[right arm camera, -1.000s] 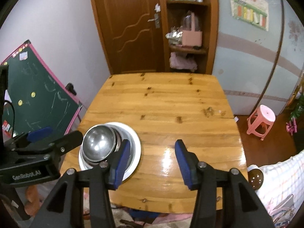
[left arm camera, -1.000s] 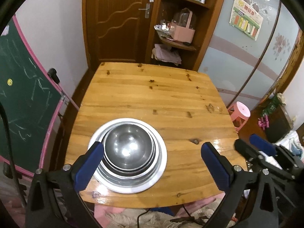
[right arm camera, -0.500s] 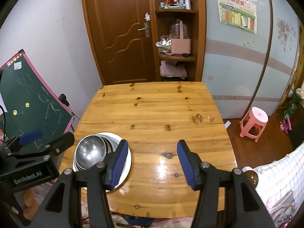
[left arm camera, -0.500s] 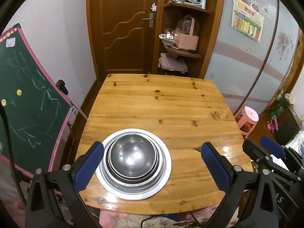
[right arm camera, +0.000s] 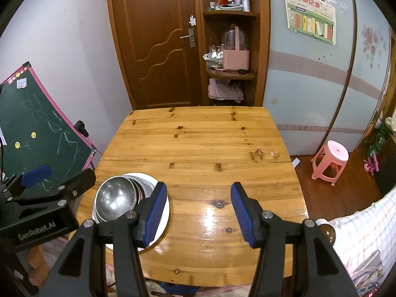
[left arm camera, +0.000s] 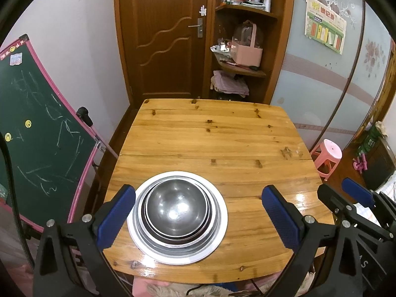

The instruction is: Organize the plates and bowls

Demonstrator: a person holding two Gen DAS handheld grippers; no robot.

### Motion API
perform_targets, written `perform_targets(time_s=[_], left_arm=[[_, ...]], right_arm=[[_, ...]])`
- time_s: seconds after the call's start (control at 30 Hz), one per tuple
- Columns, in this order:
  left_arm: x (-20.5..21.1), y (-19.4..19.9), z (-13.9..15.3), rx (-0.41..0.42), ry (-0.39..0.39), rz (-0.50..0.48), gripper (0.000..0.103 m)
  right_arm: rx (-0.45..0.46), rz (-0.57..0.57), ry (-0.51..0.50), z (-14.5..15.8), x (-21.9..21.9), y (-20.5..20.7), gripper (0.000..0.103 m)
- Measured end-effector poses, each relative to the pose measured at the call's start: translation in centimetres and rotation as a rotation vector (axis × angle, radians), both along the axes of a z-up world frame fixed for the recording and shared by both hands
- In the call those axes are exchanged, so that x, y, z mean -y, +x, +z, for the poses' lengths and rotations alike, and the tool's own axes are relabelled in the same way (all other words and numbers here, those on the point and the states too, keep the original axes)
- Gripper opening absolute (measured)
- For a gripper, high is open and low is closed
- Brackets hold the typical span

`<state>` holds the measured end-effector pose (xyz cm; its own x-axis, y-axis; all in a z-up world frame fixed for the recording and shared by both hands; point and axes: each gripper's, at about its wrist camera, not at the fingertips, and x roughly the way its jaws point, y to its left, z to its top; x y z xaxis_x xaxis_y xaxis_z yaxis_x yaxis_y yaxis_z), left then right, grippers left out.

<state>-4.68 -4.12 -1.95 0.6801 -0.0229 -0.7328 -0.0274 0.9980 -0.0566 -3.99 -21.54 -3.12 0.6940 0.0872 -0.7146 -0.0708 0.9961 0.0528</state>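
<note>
A stack of steel bowls point(left arm camera: 176, 212) sits upside down on a white plate point(left arm camera: 217, 237) near the front left of the wooden table point(left arm camera: 222, 143). My left gripper point(left arm camera: 198, 217) is open and empty, raised above the stack, fingers to either side in the view. My right gripper point(right arm camera: 198, 212) is open and empty above the table's front, to the right of the stack. The stack point(right arm camera: 115, 199) and plate point(right arm camera: 165, 210) also show in the right wrist view, partly hidden by my left finger point(right arm camera: 154, 212).
A green chalkboard point(left arm camera: 37, 148) leans at the table's left. A pink stool point(right arm camera: 330, 159) stands on the floor at the right. A door and corner shelves point(left arm camera: 242, 57) are behind the table. A checked cloth point(right arm camera: 356, 235) lies at the lower right.
Both grippers have drawn back and upward from the table, so the stack and table look smaller and farther. The stack has not moved. Both stay open.
</note>
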Motion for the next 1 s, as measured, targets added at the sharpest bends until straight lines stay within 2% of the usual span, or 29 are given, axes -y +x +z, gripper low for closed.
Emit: perform_targets(time_s=[1.0], left_arm=[[0.2, 0.5, -0.1, 0.005, 0.025, 0.018, 0.102]], right_arm=[[-0.019, 0.003, -0.004, -0.9, 0.5, 1.4, 0.054]])
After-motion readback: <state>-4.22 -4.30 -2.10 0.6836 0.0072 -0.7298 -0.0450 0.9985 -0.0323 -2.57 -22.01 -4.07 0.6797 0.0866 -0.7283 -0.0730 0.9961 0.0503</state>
